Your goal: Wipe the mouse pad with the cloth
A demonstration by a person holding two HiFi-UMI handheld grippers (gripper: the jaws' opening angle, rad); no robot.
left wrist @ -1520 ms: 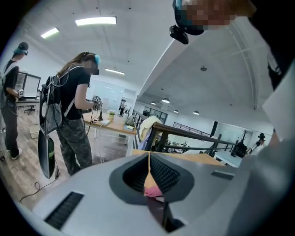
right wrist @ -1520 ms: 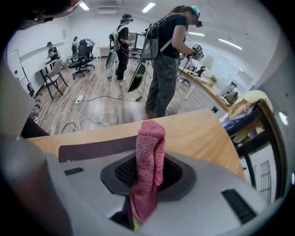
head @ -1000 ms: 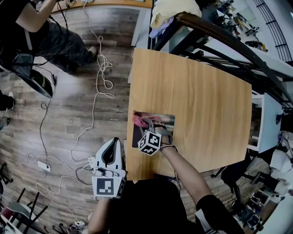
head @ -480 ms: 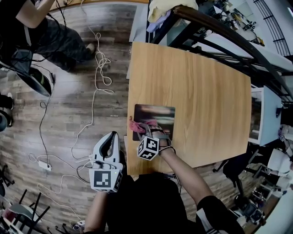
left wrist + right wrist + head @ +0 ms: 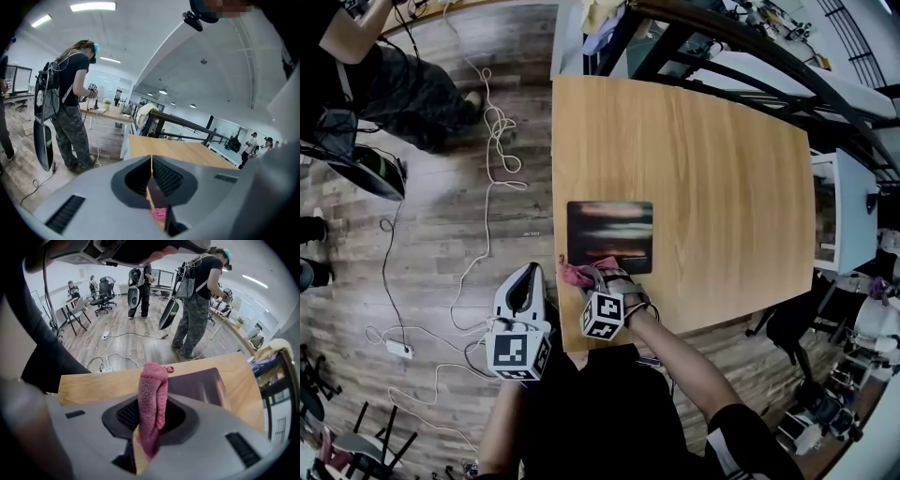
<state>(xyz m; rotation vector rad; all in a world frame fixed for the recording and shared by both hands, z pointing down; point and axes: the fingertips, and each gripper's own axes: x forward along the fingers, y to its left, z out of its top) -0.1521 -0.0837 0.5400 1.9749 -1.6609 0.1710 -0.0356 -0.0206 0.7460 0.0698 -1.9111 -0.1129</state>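
While the right gripper (image 5: pixel 149 425) has its jaws clamped tight on the pink cloth (image 5: pixel 153 390), w/ a fold sticking up past the fingertips, the left gripper (image 5: pixel 151 165) is closed on nothing & hangs off the side of the table (image 5: pixel 722 187), well apart from the work. Just ahead of the right fingertips & a bit to their right lies the dark mouse pad (image 5: pixel 202 386). In the head view the cloth sits at the pad's near-left corner, approx. on its near edge. Can't tell if it touches the pad.

Step in hand, prob.: btwn strokes, at the near end of a pass. Next move needs the cloth pressed flat & pushed forward from the fingertips across the pad, which may slide since nothing pins it.

Beyond the table, a person (image 5: pixel 197 301) stands on the wood floor (image 5: pixel 441 216).
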